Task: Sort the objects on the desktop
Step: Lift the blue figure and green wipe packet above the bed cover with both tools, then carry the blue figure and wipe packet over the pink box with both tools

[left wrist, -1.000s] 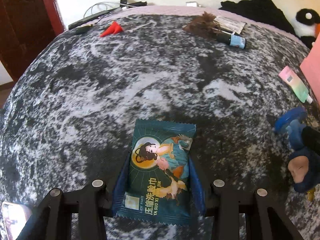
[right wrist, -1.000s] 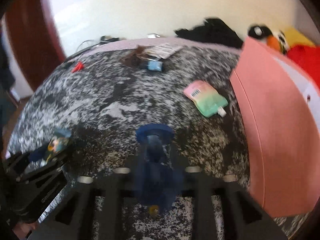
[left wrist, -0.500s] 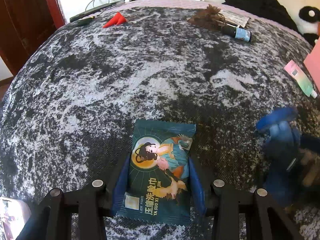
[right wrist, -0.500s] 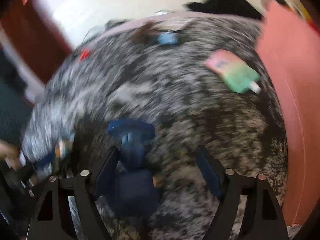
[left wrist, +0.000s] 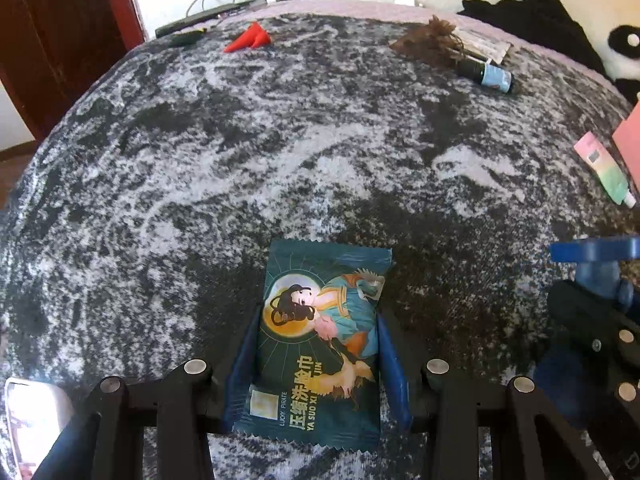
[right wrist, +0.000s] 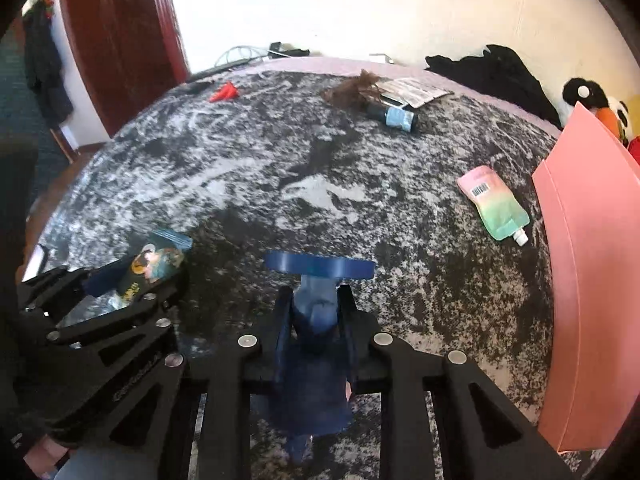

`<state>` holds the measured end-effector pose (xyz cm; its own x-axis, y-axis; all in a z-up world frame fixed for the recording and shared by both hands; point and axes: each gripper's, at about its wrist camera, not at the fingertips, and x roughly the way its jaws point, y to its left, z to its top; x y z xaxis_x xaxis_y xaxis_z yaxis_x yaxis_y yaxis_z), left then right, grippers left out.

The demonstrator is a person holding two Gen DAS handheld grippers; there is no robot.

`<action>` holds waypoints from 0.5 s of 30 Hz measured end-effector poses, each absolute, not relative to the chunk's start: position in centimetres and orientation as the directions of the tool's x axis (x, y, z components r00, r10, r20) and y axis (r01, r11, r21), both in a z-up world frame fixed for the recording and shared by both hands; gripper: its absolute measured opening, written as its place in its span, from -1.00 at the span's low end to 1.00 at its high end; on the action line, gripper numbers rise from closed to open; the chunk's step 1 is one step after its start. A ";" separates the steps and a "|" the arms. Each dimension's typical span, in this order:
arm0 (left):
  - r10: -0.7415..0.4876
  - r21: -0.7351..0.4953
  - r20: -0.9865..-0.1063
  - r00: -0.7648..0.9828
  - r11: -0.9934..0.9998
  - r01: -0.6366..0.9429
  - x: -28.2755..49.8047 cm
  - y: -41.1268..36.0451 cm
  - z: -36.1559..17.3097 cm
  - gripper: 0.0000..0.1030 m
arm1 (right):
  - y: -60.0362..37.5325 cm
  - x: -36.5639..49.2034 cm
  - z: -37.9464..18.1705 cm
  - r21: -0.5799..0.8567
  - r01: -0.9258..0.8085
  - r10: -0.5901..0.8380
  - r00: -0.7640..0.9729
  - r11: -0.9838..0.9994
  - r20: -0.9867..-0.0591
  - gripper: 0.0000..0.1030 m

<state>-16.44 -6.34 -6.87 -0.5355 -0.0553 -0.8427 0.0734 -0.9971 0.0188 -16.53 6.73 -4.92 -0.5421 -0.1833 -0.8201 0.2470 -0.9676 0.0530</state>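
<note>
The left tool (left wrist: 318, 364) is clamped on a dark green sachet (left wrist: 320, 340) printed with a cartoon woman and Chinese characters; the blue fingers (left wrist: 394, 364) press against its two long edges, and its far, serrated end juts out beyond the fingertips over the bench (left wrist: 280, 152), whose cover is mottled black and white. In the right wrist view the same sachet (right wrist: 154, 264) shows at the lower left, held in the left tool (right wrist: 132, 280).

The right tool (right wrist: 314, 312) grips a blue figure (right wrist: 316, 308) between its fingers; the figure's flat round base (right wrist: 320, 268) faces away from the camera, just past the fingertips, and its body runs back between the jaws. From the left wrist camera that blue figure (left wrist: 600, 268) and the right tool (left wrist: 600, 320) appear at the right edge, beside the sachet but apart from it.

Farther out on the bench lie a pink-and-green pouch (right wrist: 494, 204) with a white spout, near a pink box (right wrist: 592, 264) on the right; a dark bottle with a light blue label (right wrist: 394, 117) touching a brown tuft (right wrist: 354, 90) and a flat printed packet (right wrist: 412, 91); and a red cone-shaped piece (right wrist: 225, 92) near the far left corner. A black garment (right wrist: 496, 72) and a plush penguin (right wrist: 592, 100) sit at the back right
</note>
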 end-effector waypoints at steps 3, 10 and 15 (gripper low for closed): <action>-0.064 0.031 -0.840 -0.539 -0.997 0.069 -16.3 -6.3 -6.7 -0.09 | 7.1 -16.6 -5.2 0.077 0.239 -0.196 -0.527 -0.968 -0.827 -0.54; -0.074 0.037 -0.852 -0.518 -0.996 0.080 -16.2 -7.0 -7.6 -0.09 | 10.4 -17.9 -7.6 0.324 0.101 -0.336 -0.423 -0.941 -0.842 0.44; -0.078 0.039 -0.851 -0.519 -0.996 0.085 -16.2 -7.3 -7.7 -0.09 | 8.2 -18.1 -8.4 0.221 0.133 -0.258 -0.451 -0.966 -0.854 0.59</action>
